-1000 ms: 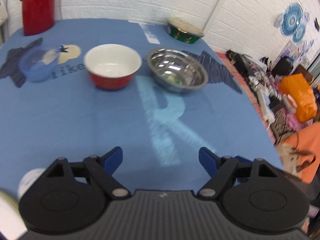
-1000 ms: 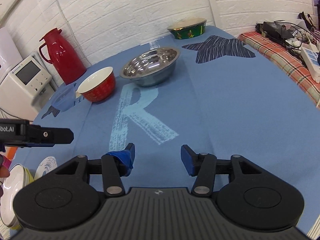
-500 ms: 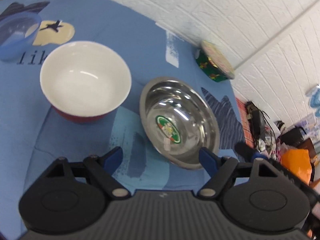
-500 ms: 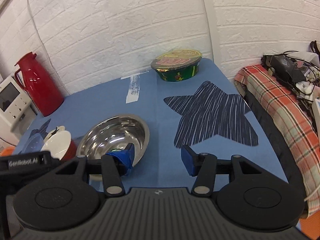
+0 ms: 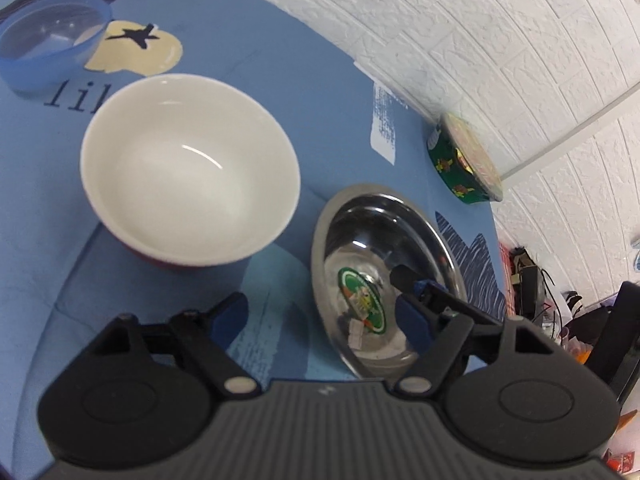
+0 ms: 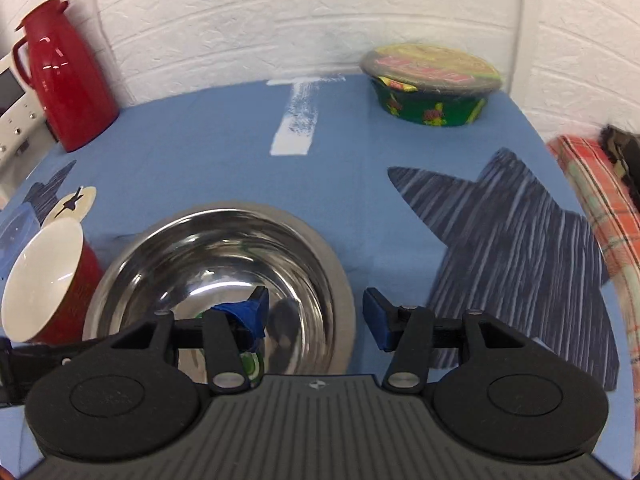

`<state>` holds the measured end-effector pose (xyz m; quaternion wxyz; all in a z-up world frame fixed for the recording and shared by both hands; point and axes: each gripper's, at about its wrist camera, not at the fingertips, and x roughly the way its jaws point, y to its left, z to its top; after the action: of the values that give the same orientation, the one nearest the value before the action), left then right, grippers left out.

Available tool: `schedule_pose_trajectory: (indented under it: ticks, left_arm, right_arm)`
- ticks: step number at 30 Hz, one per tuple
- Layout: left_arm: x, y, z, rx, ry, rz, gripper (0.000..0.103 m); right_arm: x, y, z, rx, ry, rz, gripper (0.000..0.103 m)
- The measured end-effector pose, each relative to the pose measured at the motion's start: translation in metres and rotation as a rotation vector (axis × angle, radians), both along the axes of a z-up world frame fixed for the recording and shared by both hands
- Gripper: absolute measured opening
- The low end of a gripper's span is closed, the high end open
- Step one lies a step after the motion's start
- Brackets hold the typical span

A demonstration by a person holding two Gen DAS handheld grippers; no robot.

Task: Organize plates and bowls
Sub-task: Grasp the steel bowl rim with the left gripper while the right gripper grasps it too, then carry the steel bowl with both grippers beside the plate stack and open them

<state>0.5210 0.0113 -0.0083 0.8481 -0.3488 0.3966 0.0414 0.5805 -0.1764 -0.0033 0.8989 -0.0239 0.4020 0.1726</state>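
The right gripper sits low in the middle of its view with its two blue fingers spread apart. One finger is inside the steel bowl and the other is outside, so the bowl's right rim is in the gap — I cannot tell if a finger touches it. The left gripper is at the bottom of its view, and its fingers are wide apart too, holding nothing. Its right finger hangs over the steel bowl, and its left finger hangs over the blue bench.

A green sticker lies at the bottom of the steel bowl. Just beside that bowl, to the left, stands the red bowl — it is white inside. A clear blue bowl sits in the upper left of the left view, well apart from the others. A green noodle bowl with a lid on stands near the white brick wall, in the upper right of the right view. A red jug stands in the upper left of that view.
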Motion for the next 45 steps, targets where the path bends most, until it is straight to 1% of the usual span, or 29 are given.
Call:
schedule_pose_trajectory:
  ticks: [1, 3, 4, 6, 8, 11, 13, 14, 15, 16, 17, 18, 19, 22, 24, 27, 30, 31, 35, 38, 42, 45]
  left_arm:
    - [0.001, -0.002, 0.001, 0.012, 0.002, -0.003, 0.076]
    - [0.005, -0.005, 0.001, 0.033, 0.007, -0.013, 0.063]
    - [0.006, -0.006, 0.001, 0.041, 0.009, -0.011, 0.061]
    - [0.008, -0.006, 0.001, 0.05, 0.01, -0.016, 0.06]
    - [0.008, -0.006, 0.001, 0.054, 0.012, -0.019, 0.059]
    - [0.008, -0.008, 0.0, 0.066, 0.013, -0.018, 0.058]
    - [0.009, -0.01, 0.001, 0.084, 0.017, -0.025, 0.052]
    - [0.01, -0.01, 0.0, 0.091, 0.019, -0.032, 0.041]
    - [0.011, -0.01, 0.0, 0.104, 0.023, -0.038, 0.024]
    - [0.012, -0.01, 0.0, 0.12, 0.029, -0.045, 0.019]
    - [0.014, -0.008, -0.001, 0.115, 0.032, -0.052, 0.015]
    - [0.016, -0.004, -0.004, 0.073, 0.039, -0.067, 0.011]
    - [0.018, -0.002, -0.005, 0.053, 0.05, -0.068, 0.011]
    - [0.015, -0.001, -0.003, 0.063, 0.059, -0.097, 0.006]
    - [0.006, -0.003, 0.001, 0.082, 0.07, -0.122, 0.006]
    - [-0.016, -0.004, 0.01, 0.116, 0.068, -0.161, 0.006]
    - [-0.05, -0.004, 0.023, 0.147, 0.05, -0.195, 0.006]
    - [-0.062, -0.004, 0.028, 0.155, 0.042, -0.208, 0.006]
    - [-0.121, 0.004, 0.043, 0.146, 0.03, -0.256, 0.006]
    - [-0.172, 0.008, 0.05, 0.169, 0.013, -0.289, 0.006]
    - [-0.233, 0.017, 0.048, 0.187, 0.01, -0.316, 0.006]
    - [-0.266, 0.021, 0.042, 0.212, 0.023, -0.341, 0.006]
  right_arm:
    - [-0.002, 0.001, 0.0, -0.016, -0.015, 0.004, 0.037]
    - [-0.003, 0.004, -0.003, -0.04, -0.025, 0.011, 0.037]
    - [-0.004, 0.005, -0.004, -0.051, -0.037, 0.017, 0.038]
    - [-0.008, 0.007, -0.005, -0.074, -0.06, 0.03, 0.039]
    - [-0.009, 0.004, -0.006, -0.066, -0.057, 0.006, 0.041]
    - [-0.006, 0.003, -0.005, -0.075, -0.051, 0.009, 0.044]
    - [-0.005, 0.004, -0.004, -0.082, -0.036, 0.011, 0.044]
    - [-0.005, 0.004, -0.003, -0.08, -0.028, 0.02, 0.042]
    - [-0.006, 0.002, -0.003, -0.066, -0.034, 0.031, 0.038]
    - [-0.009, 0.0, -0.004, -0.044, -0.048, 0.044, 0.033]
    - [-0.012, -0.001, -0.005, -0.033, -0.06, 0.05, 0.027]
    - [-0.015, -0.001, -0.006, -0.048, -0.079, 0.055, 0.017]
    - [-0.018, -0.001, -0.006, -0.044, -0.084, 0.065, 0.012]
    - [-0.024, -0.001, -0.003, -0.035, -0.073, 0.07, 0.01]
    - [-0.031, -0.001, -0.004, -0.021, -0.06, 0.076, 0.011]
    - [-0.046, -0.005, -0.001, 0.025, -0.034, 0.073, 0.011]
    - [-0.075, -0.006, 0.005, 0.04, -0.036, 0.084, 0.012]
    - [-0.089, -0.005, 0.007, 0.038, -0.041, 0.09, 0.012]
    - [-0.149, -0.004, 0.021, 0.055, -0.078, 0.11, 0.013]
    - [-0.201, 0.001, 0.03, 0.058, -0.105, 0.134, 0.013]
    - [-0.266, 0.013, 0.029, 0.04, -0.112, 0.162, 0.013]
    - [-0.305, 0.021, 0.02, 0.051, -0.102, 0.163, 0.014]
